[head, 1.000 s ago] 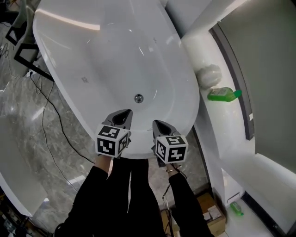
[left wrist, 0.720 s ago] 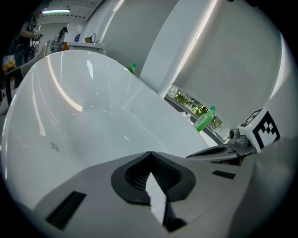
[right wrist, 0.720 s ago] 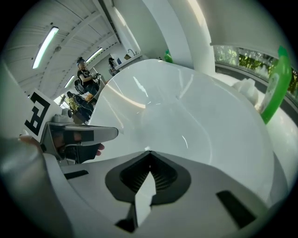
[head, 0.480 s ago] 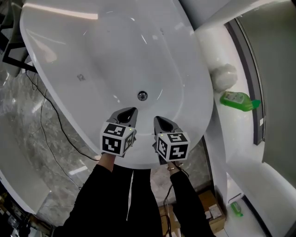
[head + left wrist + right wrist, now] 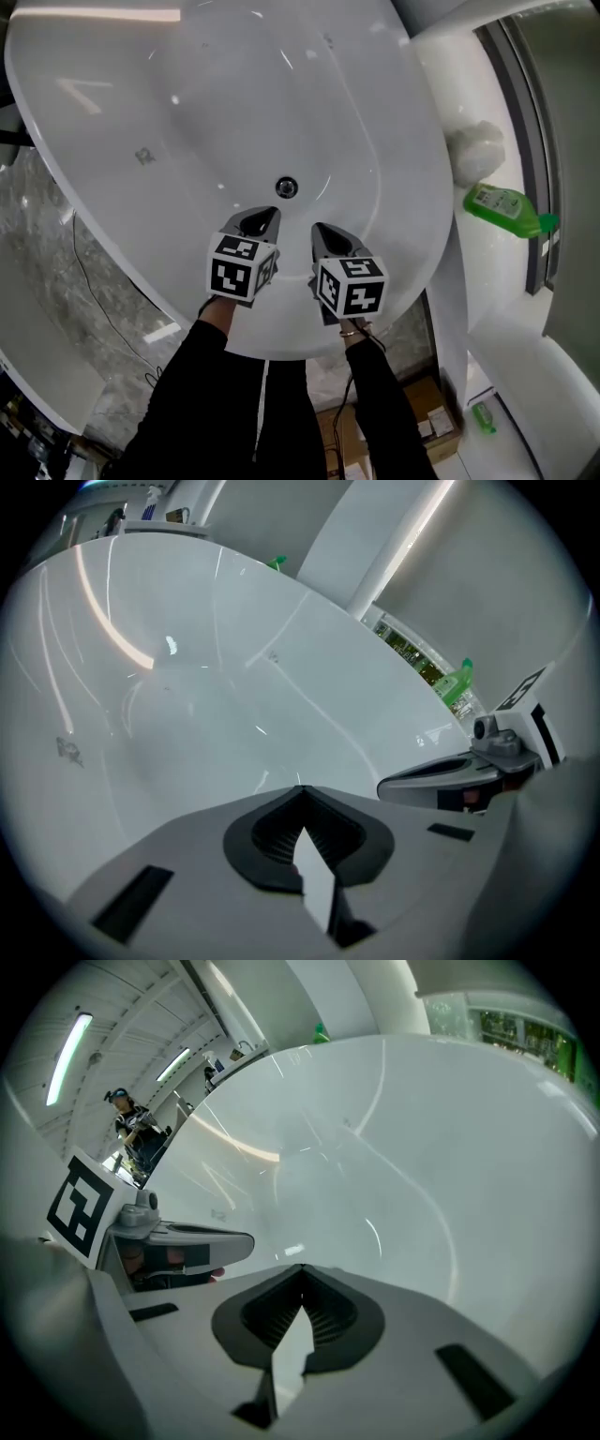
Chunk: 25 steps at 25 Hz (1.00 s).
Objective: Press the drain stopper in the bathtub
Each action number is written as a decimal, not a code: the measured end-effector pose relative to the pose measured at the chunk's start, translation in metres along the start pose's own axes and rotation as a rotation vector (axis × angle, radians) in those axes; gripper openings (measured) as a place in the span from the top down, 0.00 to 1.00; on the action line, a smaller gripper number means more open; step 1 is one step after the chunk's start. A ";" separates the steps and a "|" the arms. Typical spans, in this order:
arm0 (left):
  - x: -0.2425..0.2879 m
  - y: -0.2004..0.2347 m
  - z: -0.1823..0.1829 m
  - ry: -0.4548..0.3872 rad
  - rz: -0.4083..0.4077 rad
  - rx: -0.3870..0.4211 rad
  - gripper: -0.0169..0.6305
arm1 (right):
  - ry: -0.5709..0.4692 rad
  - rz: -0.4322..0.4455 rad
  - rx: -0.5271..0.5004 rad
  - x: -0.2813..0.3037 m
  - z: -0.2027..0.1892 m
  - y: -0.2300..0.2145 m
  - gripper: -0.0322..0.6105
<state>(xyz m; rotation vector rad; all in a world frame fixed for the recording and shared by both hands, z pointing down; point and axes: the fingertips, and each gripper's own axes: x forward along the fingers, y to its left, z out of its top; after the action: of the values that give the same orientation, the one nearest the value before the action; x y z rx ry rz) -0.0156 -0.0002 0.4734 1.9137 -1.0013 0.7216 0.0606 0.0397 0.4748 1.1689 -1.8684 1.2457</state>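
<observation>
Reading left tool (image 5: 300, 790) as clenched: tips meeting, nothing between. Same on right tool (image 5: 302, 1268), tips together and empty. Seen from the head view, parked side by side over the near end of the bathtub (image 5: 419, 131), tips pointing down into the basin, marker cube (image 5: 240, 268) on the left one and marker cube (image 5: 351, 286) on the right one toward the black sleeves (image 5: 206, 394).

Drain stopper (image 5: 287, 187) low in the basin toward the near end, just beyond the tips and roughly between them, clear of both. Can't tell from here whether up or pressed down.

Small fitting (image 5: 143, 156) on the tub's left inner wall, well apart from the drain.

Past the tub's right rim, on the white ledge (image 5: 450, 66): pale round lump (image 5: 476, 148) and green bottle (image 5: 506, 208) lying on its side, near each other.

Left of the tub: grey marble floor (image 5: 56, 272) with a thin black cable (image 5: 81, 277). Cardboard box (image 5: 417, 422) down by the near right.

Person (image 5: 131, 1125) standing far off in the right tool's view.
</observation>
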 end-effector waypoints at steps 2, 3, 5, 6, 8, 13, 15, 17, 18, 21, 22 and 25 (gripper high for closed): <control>0.009 0.004 -0.001 0.009 0.001 -0.003 0.96 | 0.006 -0.002 0.006 0.006 -0.002 -0.005 0.95; 0.013 0.006 -0.002 0.014 0.001 -0.005 0.96 | 0.010 -0.002 0.009 0.010 -0.003 -0.006 0.95; 0.020 0.011 -0.004 0.024 0.001 -0.008 0.96 | 0.020 -0.002 0.015 0.017 -0.005 -0.009 0.95; 0.024 0.013 -0.005 0.028 0.002 -0.010 0.96 | 0.025 0.000 0.018 0.020 -0.006 -0.010 0.95; 0.031 0.018 -0.007 0.035 0.004 -0.014 0.96 | 0.036 0.001 0.022 0.029 -0.007 -0.011 0.95; 0.049 0.029 -0.011 0.050 0.007 -0.015 0.96 | 0.044 0.003 0.030 0.046 -0.005 -0.014 0.95; 0.055 0.032 -0.013 0.055 0.008 -0.015 0.96 | 0.044 0.005 0.027 0.051 -0.003 -0.015 0.95; 0.060 0.034 -0.013 0.057 0.007 -0.019 0.96 | 0.043 0.005 0.026 0.056 -0.001 -0.018 0.95; 0.063 0.035 -0.013 0.057 0.006 -0.020 0.96 | 0.042 0.003 0.028 0.059 0.001 -0.020 0.95; 0.069 0.039 -0.014 0.059 0.004 -0.017 0.96 | 0.037 0.002 0.043 0.067 0.005 -0.026 0.95; 0.072 0.040 -0.015 0.060 0.004 -0.017 0.96 | 0.037 0.002 0.047 0.070 0.005 -0.028 0.95; 0.078 0.043 -0.021 0.065 0.004 -0.026 0.96 | 0.044 -0.002 0.054 0.081 0.002 -0.034 0.95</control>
<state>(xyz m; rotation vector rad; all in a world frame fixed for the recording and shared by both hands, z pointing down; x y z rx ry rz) -0.0140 -0.0247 0.5620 1.8549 -0.9696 0.7651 0.0560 0.0051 0.5555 1.1616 -1.8116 1.3176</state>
